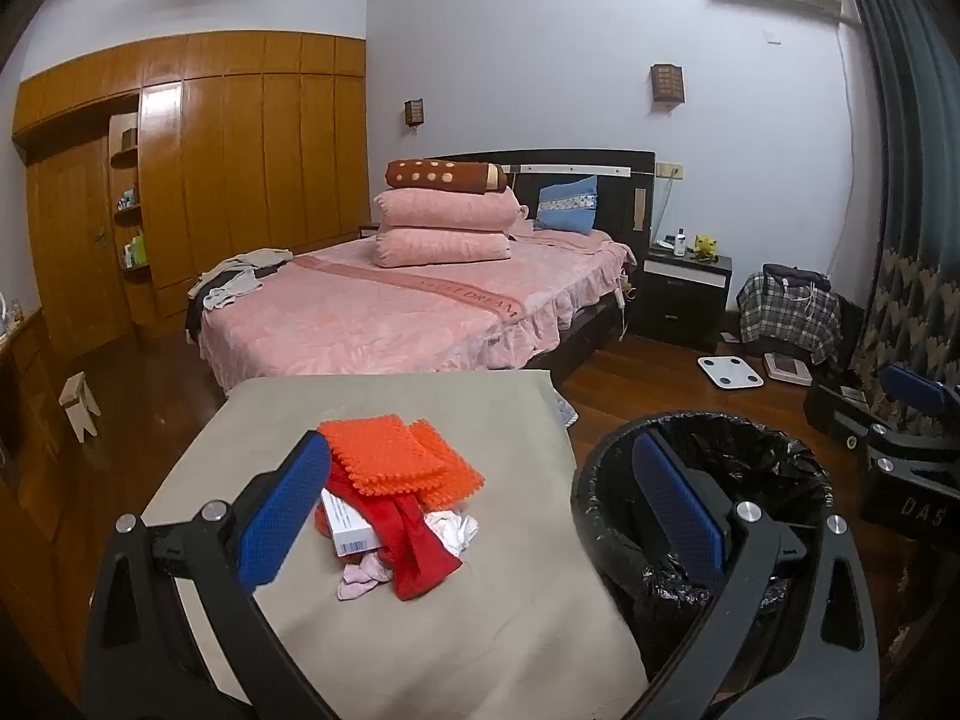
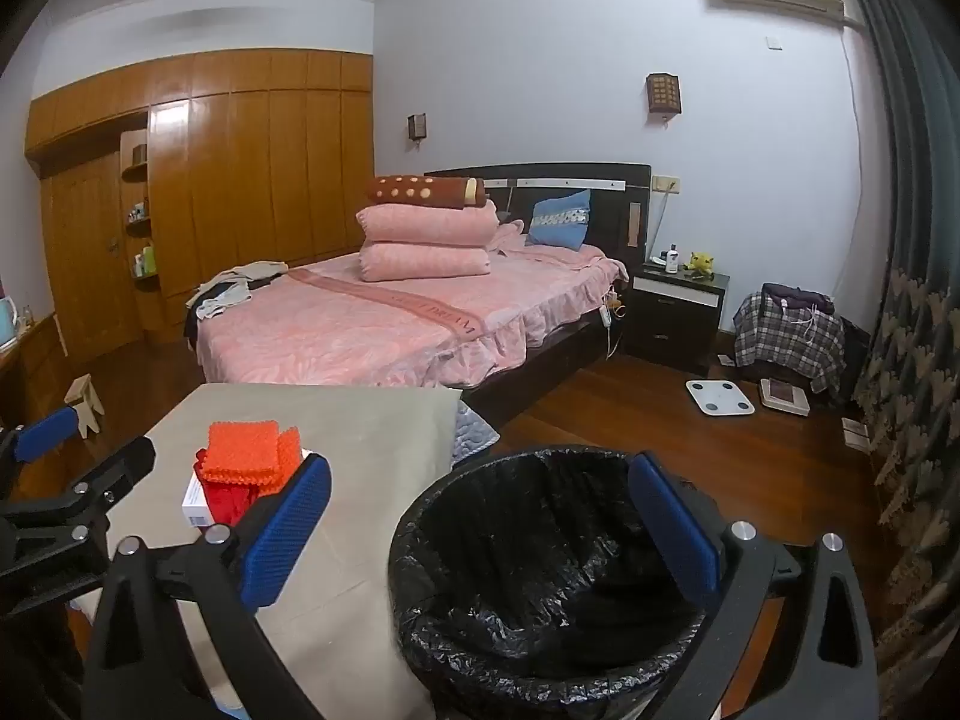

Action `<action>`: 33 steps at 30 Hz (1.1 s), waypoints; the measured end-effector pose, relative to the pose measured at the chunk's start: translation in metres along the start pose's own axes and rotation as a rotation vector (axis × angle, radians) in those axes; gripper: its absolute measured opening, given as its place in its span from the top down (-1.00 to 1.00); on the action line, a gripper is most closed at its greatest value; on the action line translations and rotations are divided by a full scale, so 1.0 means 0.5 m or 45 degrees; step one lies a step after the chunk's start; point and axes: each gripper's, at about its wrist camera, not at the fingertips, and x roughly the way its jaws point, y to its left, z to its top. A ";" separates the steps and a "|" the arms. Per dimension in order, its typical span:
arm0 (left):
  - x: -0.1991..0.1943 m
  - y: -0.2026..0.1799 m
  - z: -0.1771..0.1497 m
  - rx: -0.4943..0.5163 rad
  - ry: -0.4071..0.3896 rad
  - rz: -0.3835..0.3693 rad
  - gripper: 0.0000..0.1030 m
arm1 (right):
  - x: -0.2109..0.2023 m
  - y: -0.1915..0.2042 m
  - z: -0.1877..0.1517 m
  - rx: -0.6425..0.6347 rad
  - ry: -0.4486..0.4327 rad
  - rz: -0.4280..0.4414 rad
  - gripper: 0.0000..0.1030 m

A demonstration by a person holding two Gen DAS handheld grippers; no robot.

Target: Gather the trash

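Observation:
A grey-covered table (image 1: 420,402) bears a small pile: orange bumpy pads (image 1: 390,456), a red cloth (image 1: 420,552), a white box (image 1: 351,528), a crumpled white tissue (image 1: 456,531) and a pinkish wad (image 1: 363,579). My left gripper (image 1: 480,480) hangs open just short of the pile, holding nothing. A bin with a black liner (image 1: 585,480) stands at the table's right side. My right gripper (image 2: 480,498) is open and empty over the bin (image 2: 408,534). From there the pads (image 2: 246,450) and box (image 2: 195,501) lie to its left.
A pink bed (image 1: 390,318) fills the room behind the table. On the wooden floor are a white scale (image 1: 729,369), a small stool (image 1: 81,402), a dark nightstand (image 1: 684,294) and a plaid-draped seat (image 1: 786,312). A curtain (image 1: 912,240) hangs at the right.

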 end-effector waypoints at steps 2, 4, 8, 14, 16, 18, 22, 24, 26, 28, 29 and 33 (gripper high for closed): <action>0.001 -0.001 0.001 0.001 -0.002 0.003 -0.90 | 0.001 0.001 0.000 -0.002 0.001 -0.001 -0.88; -0.005 0.000 0.001 0.001 -0.004 0.006 -0.90 | 0.001 0.002 -0.001 -0.002 -0.001 -0.002 -0.88; -0.010 0.011 0.000 -0.008 -0.008 0.000 -0.90 | 0.001 0.001 -0.002 -0.001 -0.002 -0.004 -0.88; -0.014 0.015 -0.001 -0.005 -0.007 0.001 -0.90 | 0.004 0.004 -0.002 -0.006 0.007 -0.002 -0.88; -0.016 0.016 -0.002 -0.002 -0.006 0.002 -0.90 | 0.003 0.004 -0.003 -0.006 0.006 -0.002 -0.88; 0.006 0.012 -0.009 -0.006 -0.002 0.007 -0.90 | 0.003 0.003 -0.003 -0.005 0.008 -0.003 -0.88; 0.013 0.017 -0.013 -0.020 -0.001 0.018 -0.90 | 0.003 0.003 -0.003 -0.006 0.007 -0.005 -0.88; 0.012 0.015 -0.013 -0.019 -0.002 0.017 -0.90 | 0.004 0.003 -0.003 -0.005 0.007 -0.003 -0.88; 0.012 0.016 -0.014 -0.019 -0.002 0.018 -0.90 | 0.004 0.003 -0.003 -0.005 0.009 -0.004 -0.88; 0.011 0.015 -0.011 -0.017 -0.001 0.017 -0.90 | 0.004 0.003 -0.003 -0.004 0.009 -0.004 -0.88; 0.012 0.016 -0.012 -0.017 -0.001 0.018 -0.90 | 0.004 0.003 -0.003 -0.004 0.009 -0.003 -0.88; 0.012 0.016 -0.012 -0.018 0.000 0.018 -0.90 | 0.005 0.002 -0.004 -0.004 0.009 -0.003 -0.88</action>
